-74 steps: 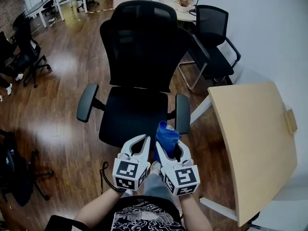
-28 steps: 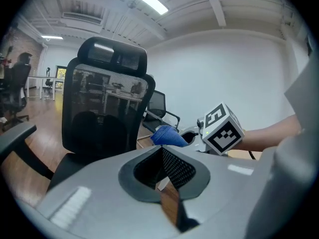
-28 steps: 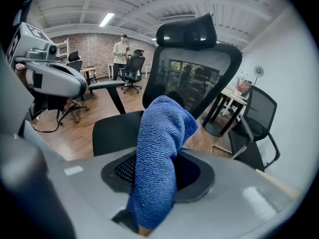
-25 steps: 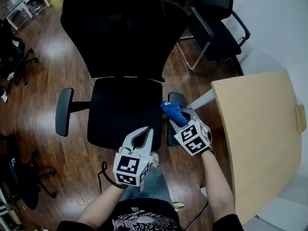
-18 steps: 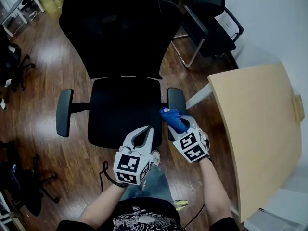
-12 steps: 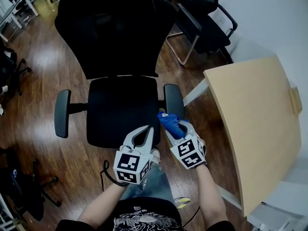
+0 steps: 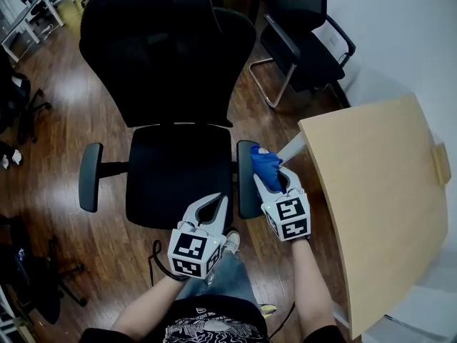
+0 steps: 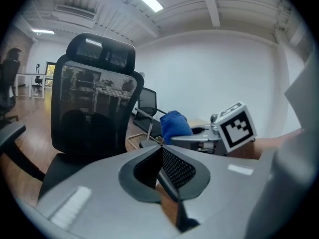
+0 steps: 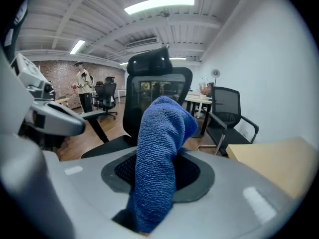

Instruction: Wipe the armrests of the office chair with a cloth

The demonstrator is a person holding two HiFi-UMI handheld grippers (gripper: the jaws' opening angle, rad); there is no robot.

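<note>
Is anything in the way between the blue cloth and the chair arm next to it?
No, nothing visible. The blue cloth, clamped in the right gripper, sits right at the right armrest's edge.

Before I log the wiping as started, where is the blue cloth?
Head view, right of centre: the blue cloth is held by the right gripper, over the far end of the armrest nearest the wooden table.
</note>
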